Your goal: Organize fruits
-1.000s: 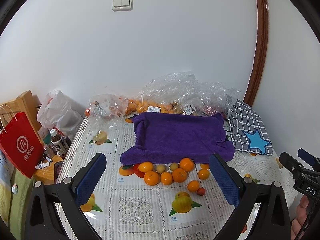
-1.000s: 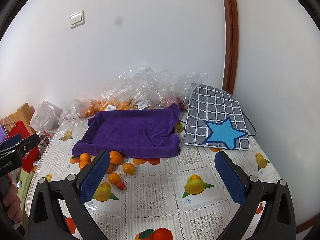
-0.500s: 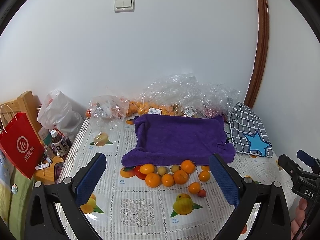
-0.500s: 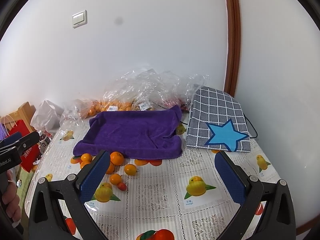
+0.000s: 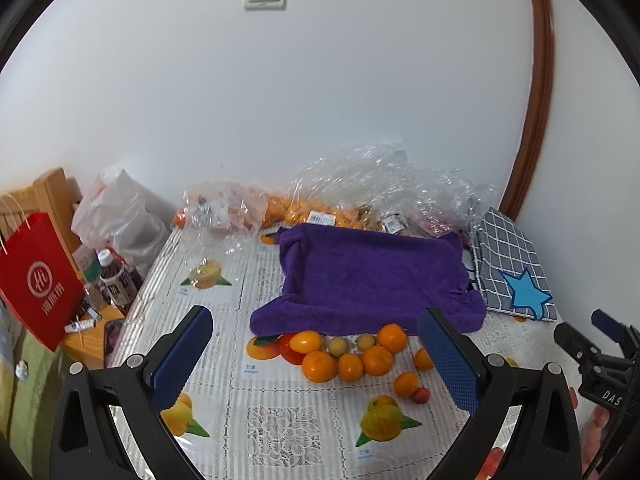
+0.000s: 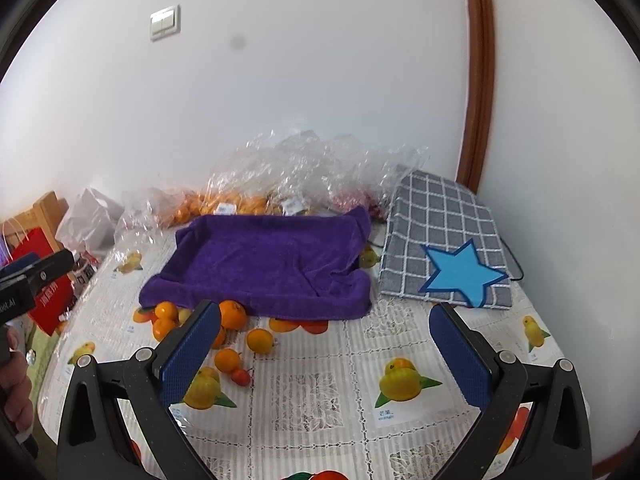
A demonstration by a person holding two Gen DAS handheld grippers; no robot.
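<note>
Loose orange mandarins by the purple terry towel's near edge, unmoved; left gripper and right gripper, both wide and empty, have edged back slightly: sorting unstarted.

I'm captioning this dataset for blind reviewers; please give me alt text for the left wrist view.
An open left gripper hovers over a fruit-print tablecloth, facing loose orange mandarins clustered before a purple towel-draped tray. Clear plastic bags of fruit line the white wall behind; a grey checked cushion with a blue star lies right.
</note>
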